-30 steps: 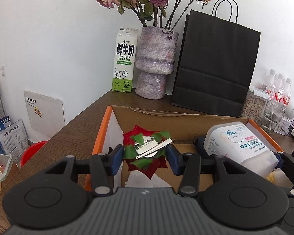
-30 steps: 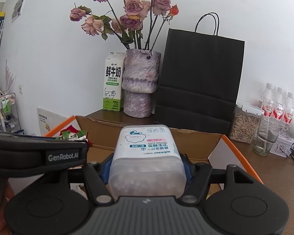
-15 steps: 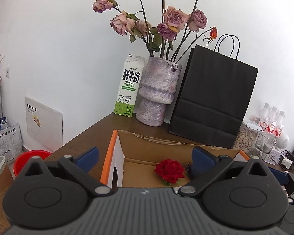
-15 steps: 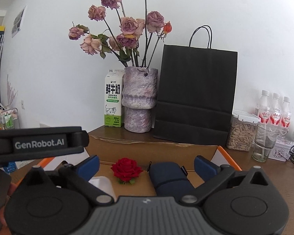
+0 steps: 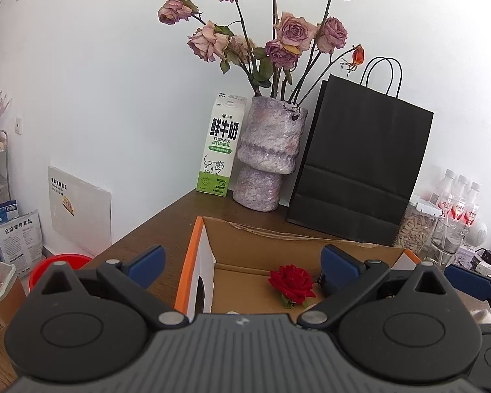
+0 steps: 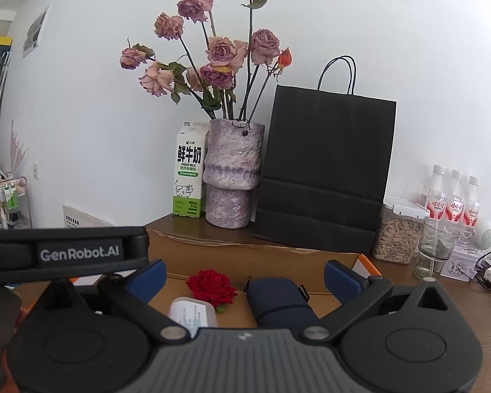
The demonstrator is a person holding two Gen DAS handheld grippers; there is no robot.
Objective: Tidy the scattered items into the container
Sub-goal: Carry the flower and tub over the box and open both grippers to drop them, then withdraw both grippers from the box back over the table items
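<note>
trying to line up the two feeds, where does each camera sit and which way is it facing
Left wrist: on the left gripper, looking forward and slightly down into the cardboard box; its open blue-padded fingers show.
Right wrist: on the right gripper, facing the same way; open fingers show, and the left gripper's body crosses its left edge.
Shared: red rose, milk carton, vase of dried roses, black paper bag.

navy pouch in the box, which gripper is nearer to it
Right. The navy pouch lies just ahead of the right gripper, between its open fingers. The left gripper hovers over the box's other end, with the pouch off beyond its right finger.
</note>
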